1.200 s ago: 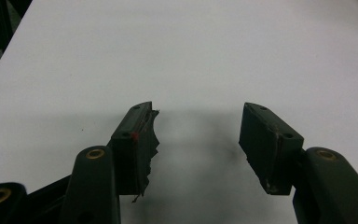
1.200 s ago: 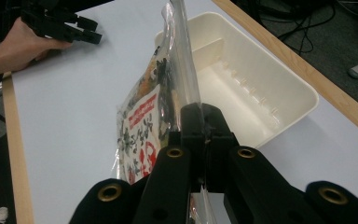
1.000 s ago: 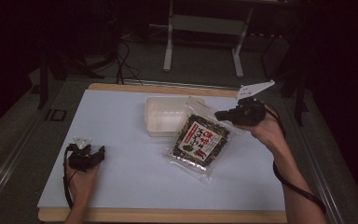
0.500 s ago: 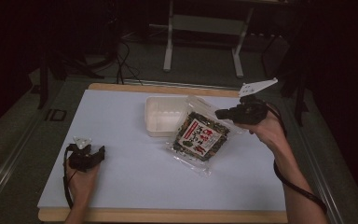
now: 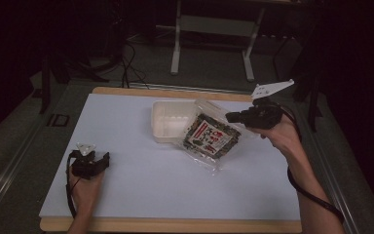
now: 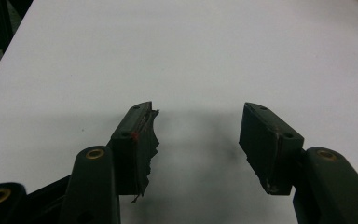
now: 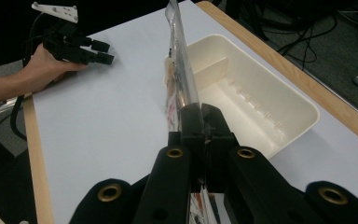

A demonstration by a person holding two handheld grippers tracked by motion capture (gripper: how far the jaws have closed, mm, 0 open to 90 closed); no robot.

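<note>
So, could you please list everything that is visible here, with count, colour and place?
Table: one, white top with wooden edge, centre.
Tray: one, cream, far middle of the table, nothing visible inside.
Snack bag: one, clear with dark contents and a red-and-white label, tilted, one end lifted beside the tray.
Metal frame: one, grey, on the floor beyond the table.
Left gripper: one, black, jaws apart, low over the near-left table.
Right gripper: one, black, clamped on the bag's edge.

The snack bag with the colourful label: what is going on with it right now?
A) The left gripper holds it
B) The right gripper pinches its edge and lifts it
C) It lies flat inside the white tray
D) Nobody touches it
B: the right gripper has its jaws shut on the edge of the snack bag, beside the white tray.
</note>
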